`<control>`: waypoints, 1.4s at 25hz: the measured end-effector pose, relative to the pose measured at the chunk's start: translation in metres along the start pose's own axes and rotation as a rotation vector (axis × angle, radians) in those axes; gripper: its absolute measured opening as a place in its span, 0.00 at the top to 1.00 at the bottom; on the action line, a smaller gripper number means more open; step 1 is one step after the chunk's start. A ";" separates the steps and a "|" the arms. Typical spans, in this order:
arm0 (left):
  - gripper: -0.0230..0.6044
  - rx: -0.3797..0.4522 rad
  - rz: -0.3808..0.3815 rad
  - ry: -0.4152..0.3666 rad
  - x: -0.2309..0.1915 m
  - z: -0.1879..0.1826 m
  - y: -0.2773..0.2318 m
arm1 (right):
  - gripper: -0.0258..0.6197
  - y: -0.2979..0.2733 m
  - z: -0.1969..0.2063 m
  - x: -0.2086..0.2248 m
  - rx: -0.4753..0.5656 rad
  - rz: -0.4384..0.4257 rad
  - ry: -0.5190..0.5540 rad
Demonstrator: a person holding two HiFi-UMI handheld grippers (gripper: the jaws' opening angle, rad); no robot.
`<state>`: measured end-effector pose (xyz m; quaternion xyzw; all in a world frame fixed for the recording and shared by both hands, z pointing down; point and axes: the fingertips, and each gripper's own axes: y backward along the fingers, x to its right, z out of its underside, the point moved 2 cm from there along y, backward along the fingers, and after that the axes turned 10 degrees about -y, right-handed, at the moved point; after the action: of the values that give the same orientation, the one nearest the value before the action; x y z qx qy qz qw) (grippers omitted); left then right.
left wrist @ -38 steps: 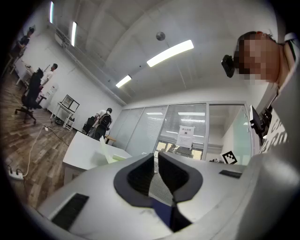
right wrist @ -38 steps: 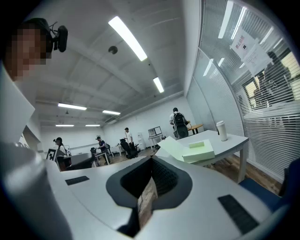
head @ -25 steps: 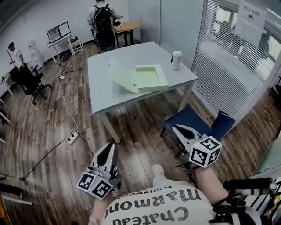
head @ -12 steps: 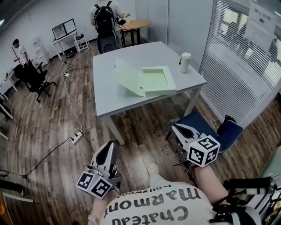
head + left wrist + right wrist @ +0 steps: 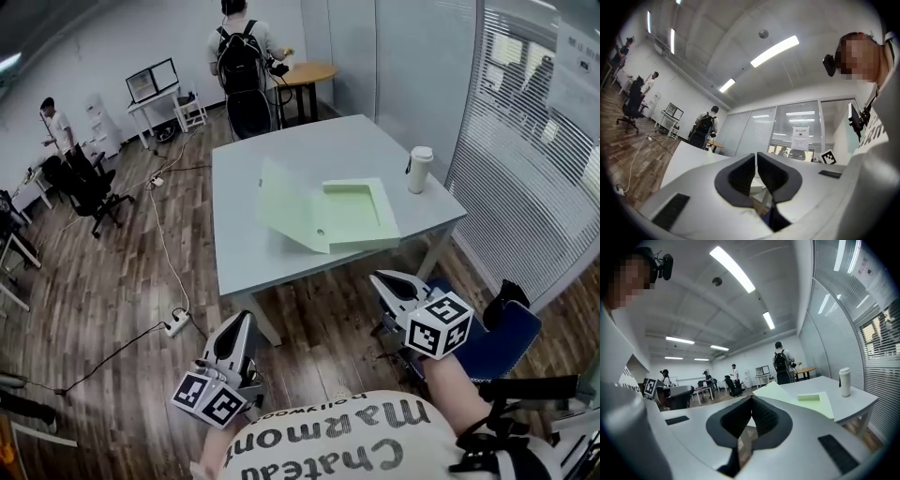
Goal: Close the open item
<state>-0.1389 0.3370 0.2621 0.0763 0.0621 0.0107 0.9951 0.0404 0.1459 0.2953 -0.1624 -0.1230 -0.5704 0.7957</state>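
Standing well back from the work surface, the person is carrying both tools low, just in front of the torso.

1. Left gripper (image 5: 238, 325): hanging at waist level over the wooden floor, jaws pressed together with nothing between them. It is judged to be at rest, since nothing is within reach.
2. Right gripper (image 5: 387, 280): riding slightly higher and further forward, jaws likewise brought together and empty, and pointing toward the table. This suggests an approach rather than a grasp.
3. Blue chair (image 5: 495, 339): sitting just beside the right gripper, pulled clear of the table edge and leaving the near side free to stand at.
4. Power strip (image 5: 176, 324): lying on the floor to the left, its cable running off toward the far desks.
5. Grey table (image 5: 281, 155): bearing the task's thing near its front right part.
6. Green file box (image 5: 356, 214): lying flat and open. Its lid (image 5: 289, 214) is leaning up and out to the left on the hinge, so a push from the left side should be folding it over the tray.
7. White cup (image 5: 421, 169): standing upright near the right edge, apart from the box.
8. Person with backpack (image 5: 242, 58): standing beyond the table at the far end of the room.
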 end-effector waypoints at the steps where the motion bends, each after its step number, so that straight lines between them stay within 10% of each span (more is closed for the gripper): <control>1: 0.94 0.004 -0.022 -0.002 -0.010 0.000 -0.008 | 0.96 -0.010 -0.005 0.004 -0.003 -0.009 0.018; 13: 0.97 -0.008 -0.129 -0.051 -0.085 0.025 -0.068 | 0.96 -0.122 -0.027 0.063 -0.028 -0.066 0.057; 21: 0.97 0.025 -0.150 -0.139 -0.131 0.027 -0.086 | 0.96 -0.177 -0.023 0.075 0.034 -0.164 -0.137; 35: 0.97 -0.099 0.051 0.011 -0.291 0.043 -0.184 | 0.96 -0.296 -0.038 0.088 -0.040 0.084 -0.086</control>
<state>-0.4196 0.1397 0.3117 0.0284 0.0650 0.0394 0.9967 -0.2112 -0.0334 0.3285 -0.2078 -0.1385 -0.5312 0.8096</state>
